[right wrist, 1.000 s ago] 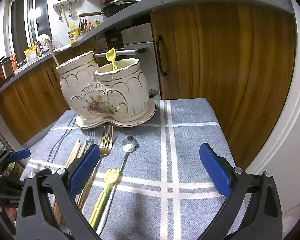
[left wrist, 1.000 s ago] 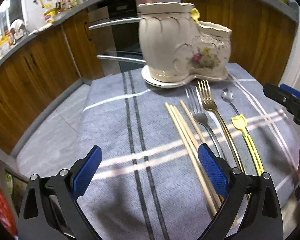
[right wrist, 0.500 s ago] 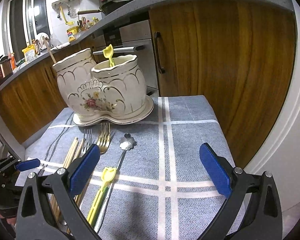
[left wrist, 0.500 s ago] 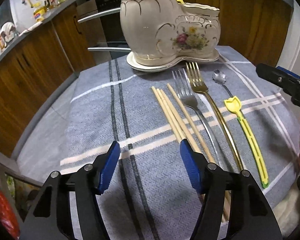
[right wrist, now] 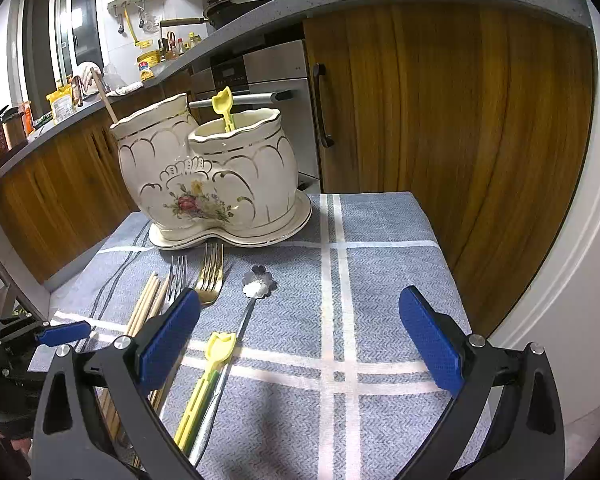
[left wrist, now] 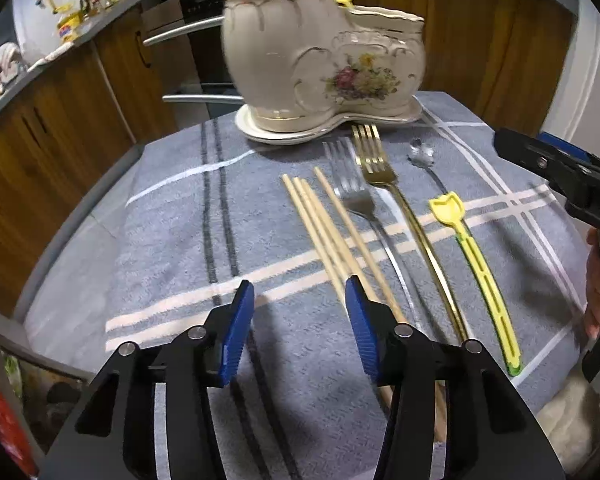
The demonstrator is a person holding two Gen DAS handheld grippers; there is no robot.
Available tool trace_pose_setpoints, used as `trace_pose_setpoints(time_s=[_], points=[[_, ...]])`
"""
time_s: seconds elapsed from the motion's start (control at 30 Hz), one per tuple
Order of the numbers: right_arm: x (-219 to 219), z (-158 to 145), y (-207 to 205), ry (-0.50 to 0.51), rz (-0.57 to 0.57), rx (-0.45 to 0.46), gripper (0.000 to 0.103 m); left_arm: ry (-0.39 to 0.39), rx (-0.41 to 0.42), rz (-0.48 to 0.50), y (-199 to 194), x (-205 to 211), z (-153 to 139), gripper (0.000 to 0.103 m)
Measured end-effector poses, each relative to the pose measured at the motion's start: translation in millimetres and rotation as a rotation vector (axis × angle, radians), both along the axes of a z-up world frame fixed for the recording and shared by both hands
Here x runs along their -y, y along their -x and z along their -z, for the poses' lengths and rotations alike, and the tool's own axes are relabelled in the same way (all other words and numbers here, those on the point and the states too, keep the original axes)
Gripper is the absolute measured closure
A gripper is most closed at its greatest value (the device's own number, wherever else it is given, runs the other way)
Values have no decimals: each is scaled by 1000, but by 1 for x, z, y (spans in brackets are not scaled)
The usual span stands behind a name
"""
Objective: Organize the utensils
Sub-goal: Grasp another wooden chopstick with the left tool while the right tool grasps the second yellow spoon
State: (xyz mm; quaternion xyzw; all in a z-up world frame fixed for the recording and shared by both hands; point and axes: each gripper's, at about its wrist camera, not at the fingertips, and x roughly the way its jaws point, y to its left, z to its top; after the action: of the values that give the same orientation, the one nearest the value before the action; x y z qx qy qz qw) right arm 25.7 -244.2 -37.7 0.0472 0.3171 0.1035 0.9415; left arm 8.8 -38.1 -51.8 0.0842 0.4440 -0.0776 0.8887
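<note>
A cream ceramic twin-pot holder [left wrist: 320, 60] [right wrist: 208, 184] stands at the back of the grey cloth; a yellow pick [right wrist: 223, 110] and a wooden stick [right wrist: 104, 98] stand in it. On the cloth lie several wooden chopsticks [left wrist: 332, 232] [right wrist: 146, 304], a silver fork [left wrist: 354, 196], a gold fork [left wrist: 396, 208] [right wrist: 210, 278], a flower-head spoon [left wrist: 422, 156] [right wrist: 258, 286] and a yellow pick [left wrist: 472, 256] [right wrist: 208, 376]. My left gripper [left wrist: 300, 312] is partly open and empty, low over the chopsticks' near ends, its right pad touching them. My right gripper [right wrist: 300, 344] is wide open and empty above the cloth.
Wooden cabinets [right wrist: 440, 120] and an oven [right wrist: 272, 80] stand behind the table. The cloth's edge [left wrist: 80, 216] drops off on the left. A white wall or appliance [right wrist: 580, 240] borders the right side.
My left gripper's jaws have narrowed and it has moved right and down toward the chopsticks' near ends. My right gripper has drifted slightly, still wide open.
</note>
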Motion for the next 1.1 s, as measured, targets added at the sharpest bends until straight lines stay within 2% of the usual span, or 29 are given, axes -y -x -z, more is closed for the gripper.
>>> trace_pose_setpoints(time_s=[0.07,0.13,0.23,0.27,0.63,0.7,0.77,0.87,0.97,1.1], points=[[0,0,0,1,-1,0,5,-18,4,8,1,4,0,64],[0,-1,1,7,-4,2,5,-3,-7,9,-1,2,1,68],[1,-1,1,8,0,4,5,4,-16,0,-4,-2,2,82],[2,-1,1,6,3,3,5,3,-22,-3,-5,-3,4,84],[2,4,-3,-8,-24,-43,5,6,-7,17,-13,-4,4,88],[0,8,-5,17,-26,-62,12,-6,-5,20,-11,-2,4,95],[-3,13,-8,45,-27,-94,31,-18,-1,29,-11,-1,5,97],[-8,22,-12,33,-72,-165,46,-18,0,37,-11,-1,5,97],[-14,22,-10,24,-111,-184,56,-8,-1,41,-11,-3,5,98],[-23,19,-2,7,-164,-203,63,3,-3,49,-10,-6,4,98]])
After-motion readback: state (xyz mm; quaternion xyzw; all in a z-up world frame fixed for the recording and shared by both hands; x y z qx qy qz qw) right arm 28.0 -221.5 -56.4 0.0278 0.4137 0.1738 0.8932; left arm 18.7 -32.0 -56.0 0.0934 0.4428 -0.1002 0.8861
